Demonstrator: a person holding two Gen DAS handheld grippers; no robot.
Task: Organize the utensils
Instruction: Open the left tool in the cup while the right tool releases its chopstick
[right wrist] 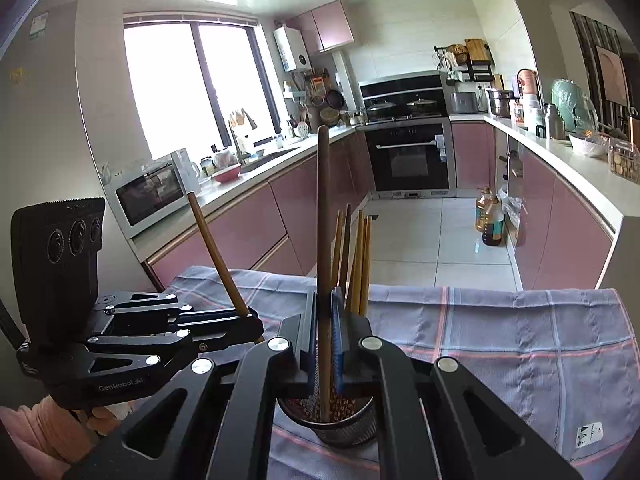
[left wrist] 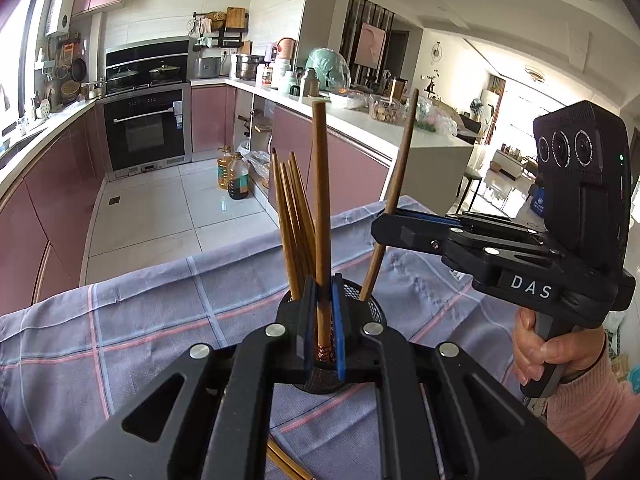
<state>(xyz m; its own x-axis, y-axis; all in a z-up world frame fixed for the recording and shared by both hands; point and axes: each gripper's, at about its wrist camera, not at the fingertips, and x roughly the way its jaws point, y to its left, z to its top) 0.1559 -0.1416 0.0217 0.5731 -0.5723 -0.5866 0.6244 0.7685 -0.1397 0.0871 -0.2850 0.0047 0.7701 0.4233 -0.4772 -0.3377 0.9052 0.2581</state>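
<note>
Both tilted downward over the mesh holder [left wrist: 374,312]: left gripper [left wrist: 323,320] and right gripper [right wrist: 324,332] each pinch one chopstick [left wrist: 322,200] [right wrist: 323,216].

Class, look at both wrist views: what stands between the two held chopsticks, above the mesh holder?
A bunch of chopsticks already standing in the holder; the left wrist view shows this best.

Pink cabinets [right wrist: 248,236], white floor tiles [left wrist: 160,208] (daylit window [right wrist: 192,84]).

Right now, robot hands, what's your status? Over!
Left gripper shut on one chopstick. Right gripper shut on another chopstick, tip inside mesh holder. Other chopsticks already standing there. Nothing blocking.
</note>
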